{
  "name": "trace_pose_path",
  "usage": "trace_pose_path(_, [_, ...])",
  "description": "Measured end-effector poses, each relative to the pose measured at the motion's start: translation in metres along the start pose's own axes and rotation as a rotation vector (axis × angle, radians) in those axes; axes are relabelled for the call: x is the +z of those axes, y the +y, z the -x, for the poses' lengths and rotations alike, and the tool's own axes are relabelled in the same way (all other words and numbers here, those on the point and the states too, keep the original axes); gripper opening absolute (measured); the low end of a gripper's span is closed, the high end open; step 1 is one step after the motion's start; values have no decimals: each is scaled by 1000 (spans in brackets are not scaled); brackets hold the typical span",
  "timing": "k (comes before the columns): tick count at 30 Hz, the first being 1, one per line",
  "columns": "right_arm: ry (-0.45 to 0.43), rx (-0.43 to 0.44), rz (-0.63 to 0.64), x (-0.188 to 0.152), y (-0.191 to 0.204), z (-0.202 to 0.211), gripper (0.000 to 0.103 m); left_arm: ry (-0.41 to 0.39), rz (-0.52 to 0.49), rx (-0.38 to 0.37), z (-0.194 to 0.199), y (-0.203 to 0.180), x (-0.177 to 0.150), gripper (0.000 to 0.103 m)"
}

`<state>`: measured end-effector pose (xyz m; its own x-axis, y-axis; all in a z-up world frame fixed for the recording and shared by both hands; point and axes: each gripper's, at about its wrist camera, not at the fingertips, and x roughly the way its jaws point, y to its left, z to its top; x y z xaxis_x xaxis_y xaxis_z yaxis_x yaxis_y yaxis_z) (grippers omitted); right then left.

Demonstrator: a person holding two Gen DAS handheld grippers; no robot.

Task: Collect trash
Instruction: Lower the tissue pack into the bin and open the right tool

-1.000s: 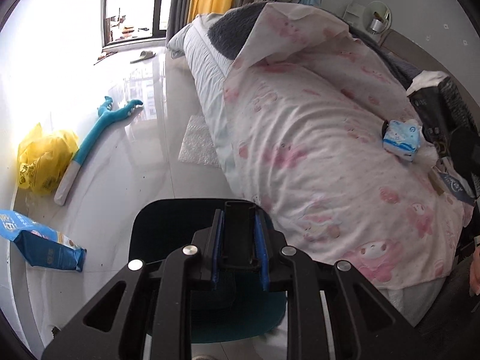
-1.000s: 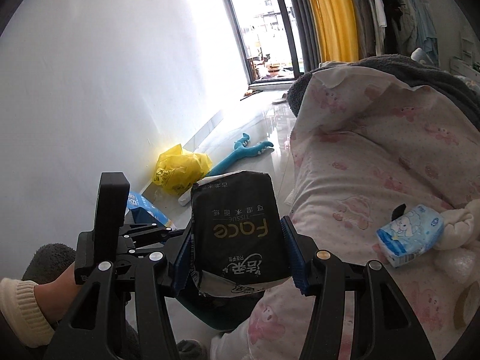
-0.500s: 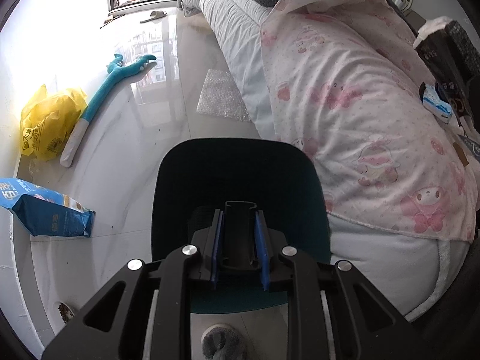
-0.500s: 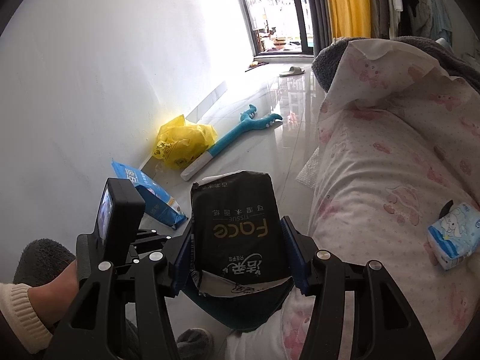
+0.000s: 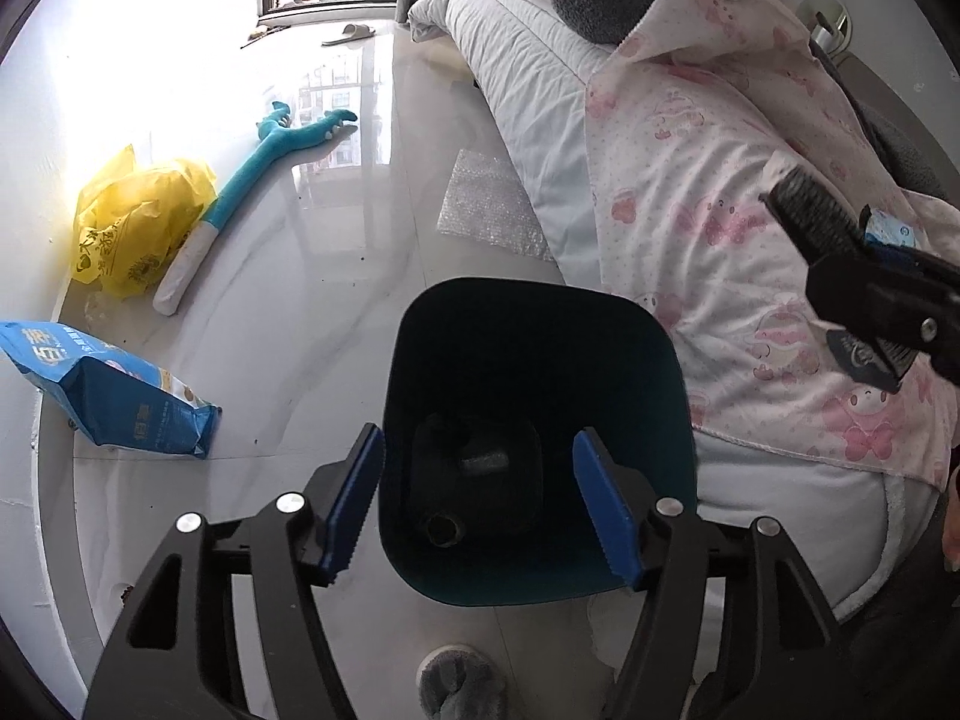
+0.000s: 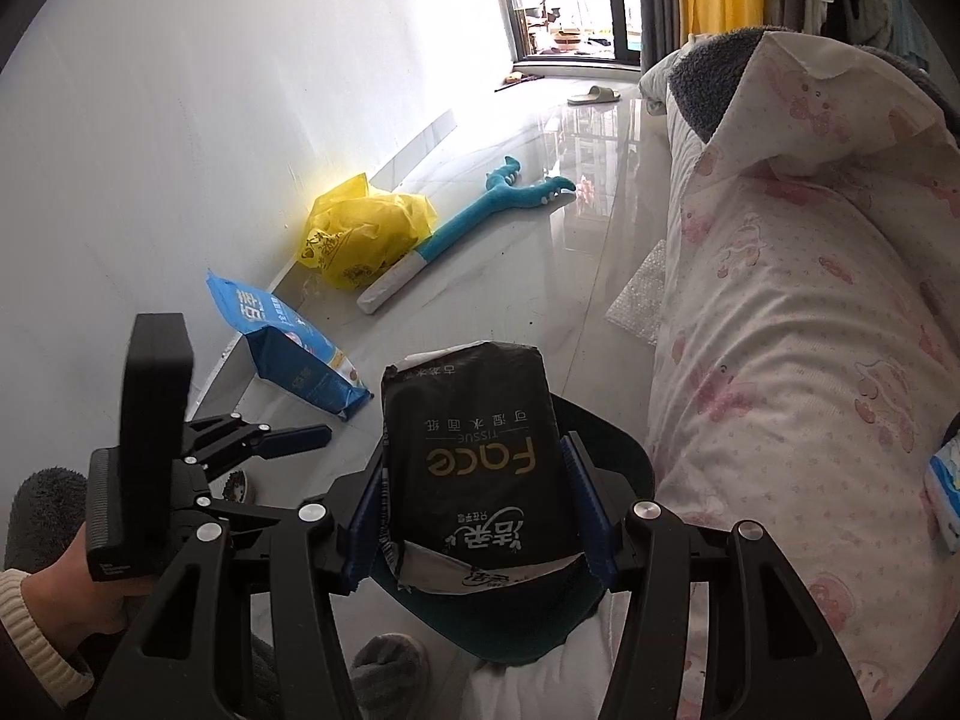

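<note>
— What's the room like around the bin?
— A glossy pale tiled floor (image 5: 336, 276) with a white wall on one side. The dark teal bin (image 5: 660, 372) stands on the floor right against the bed (image 5: 720, 192), which has a pink cartoon-print cover. Beyond the bin, towards the window, lie a sheet of bubble wrap (image 5: 489, 213) by the bed's edge, a long teal plush toy (image 5: 264, 180) and a yellow plastic bag (image 5: 135, 222) by the wall. A blue pouch (image 5: 114, 396) lies nearer the bin on the wall side

— And the tongs?
— The left gripper (image 5: 477, 504) hangs over the bin's mouth; its jaws have just been opening and stand released, with nothing pressed between the blue pads. The right gripper (image 6: 477, 510) is clenched on a black tissue pack (image 6: 474, 450), gripped by its sides and held above the bin's rim on the bed side

— What's in the bin?
— A dark object (image 5: 480, 474) lies at the bottom; what it is I cannot tell. A blue tissue packet (image 6: 945, 498) sits on the bed past the bin
</note>
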<state>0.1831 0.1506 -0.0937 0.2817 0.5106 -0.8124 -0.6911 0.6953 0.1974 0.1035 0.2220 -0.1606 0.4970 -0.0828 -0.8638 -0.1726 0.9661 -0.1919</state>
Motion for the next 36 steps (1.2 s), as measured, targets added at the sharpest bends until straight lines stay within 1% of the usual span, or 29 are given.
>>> trace_pose_path(9, [95,-26,1,-2,6,-40,55,-163,27,-3,42,17,3,70])
trace_pose_path(16, [172,-45,-7,-10,9,-74,55,-222,51,-4,61,25,6,71])
trace_pose_path(21, [221,-60,-18,-16,7,-92,55,-275,41,-17,83,21,9,72])
trace_pose_path(28, [278,-101,-41,-27,-3,-106,56,-351,5,-15,111,12,13,72])
trace_pose_path(31, [287,-114,-46,-29,-8,-106,56,-381,-13,-6,120,5,16,72])
trace_pose_path(34, [290,-129,-49,-31,-11,-104,56,-400,-7,-18,126,2,19,72])
trace_pose_path(35, [291,-139,-47,-32,-11,-103,57,-409,-9,-20,129,-1,20,72])
trace_pose_path(36, [293,-144,-48,-32,-13,-102,61,-418,-12,-17,131,-3,20,72])
